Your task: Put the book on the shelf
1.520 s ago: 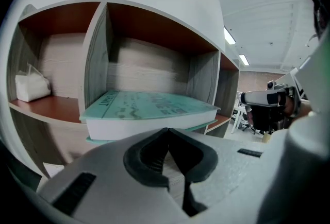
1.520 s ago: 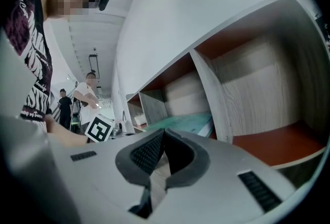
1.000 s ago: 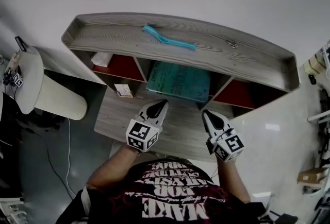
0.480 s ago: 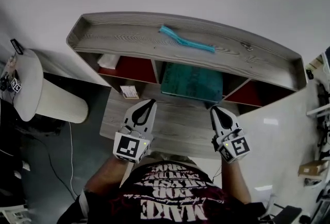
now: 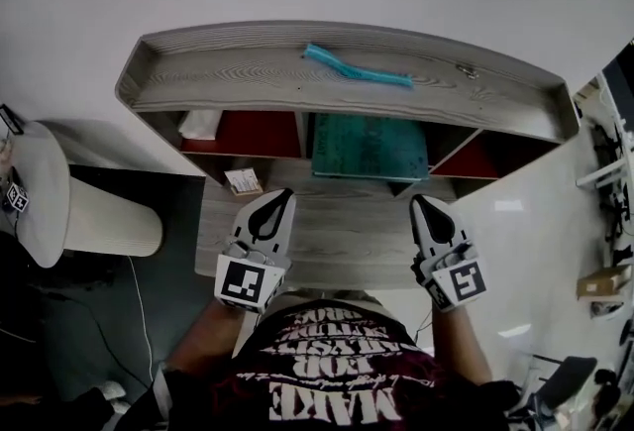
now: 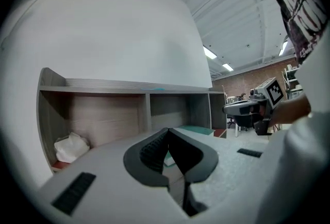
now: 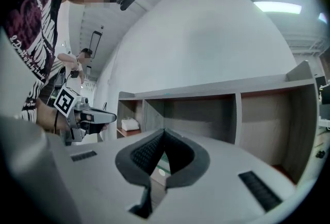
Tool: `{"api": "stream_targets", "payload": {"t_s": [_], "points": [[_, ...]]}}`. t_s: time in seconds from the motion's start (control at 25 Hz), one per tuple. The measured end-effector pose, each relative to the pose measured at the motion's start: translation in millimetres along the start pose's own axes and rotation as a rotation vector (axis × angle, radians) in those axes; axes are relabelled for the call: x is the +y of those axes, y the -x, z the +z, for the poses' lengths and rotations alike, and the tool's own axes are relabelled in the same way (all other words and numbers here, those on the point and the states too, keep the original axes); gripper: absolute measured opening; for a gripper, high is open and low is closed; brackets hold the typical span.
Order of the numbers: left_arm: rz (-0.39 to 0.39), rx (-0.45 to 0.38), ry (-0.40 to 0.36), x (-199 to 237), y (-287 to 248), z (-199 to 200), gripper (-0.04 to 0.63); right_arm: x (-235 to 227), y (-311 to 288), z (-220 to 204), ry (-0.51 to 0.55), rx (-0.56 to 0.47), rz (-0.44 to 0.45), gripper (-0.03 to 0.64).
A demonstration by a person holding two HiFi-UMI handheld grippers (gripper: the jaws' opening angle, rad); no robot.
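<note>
Apparently the job is all but done: the green book (image 5: pixel 369 147) lies flat in the middle compartment of the shelf (image 5: pixel 248 82), its near edge about level with the compartment's front. The left hand-held gripper (image 5: pixel 280 195) and the right hand-held gripper (image 5: pixel 423 204) hover over the surface (image 5: pixel 337 241), clear of the book, each with its jaws together and nothing between them. The risk I see is the book lying so close to the lip. A careless sweep of either gripper could catch that edge and drag it out, or knock the small box (image 5: pixel 243 182) off the surface.
</note>
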State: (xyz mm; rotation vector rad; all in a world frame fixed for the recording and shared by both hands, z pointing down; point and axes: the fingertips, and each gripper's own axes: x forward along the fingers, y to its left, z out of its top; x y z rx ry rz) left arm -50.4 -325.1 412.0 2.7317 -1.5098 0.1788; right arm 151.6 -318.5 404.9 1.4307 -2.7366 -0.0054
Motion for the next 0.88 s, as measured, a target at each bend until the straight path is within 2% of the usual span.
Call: {"api": "stream_targets", "payload": {"t_s": [0.16, 0.48, 0.88], "points": [[-0.054, -0.032, -0.003, 4.1, -2.3, 3.3, 0.006, 8.0, 0.7, 4.1, 0.009, 0.010, -0.032, 0.003], [-0.086, -0.053, 0.003, 7.8, -0.4, 0.0, 0.006, 23.0, 2.1, 6.4, 0.022, 0.056, -0.076, 0.003], [-0.149, 0.015, 0.015, 3.8, 18.6, -37.5, 0.006, 49.3, 8.0, 4.1, 0.019, 0.053, -0.129, 0.003]]}}
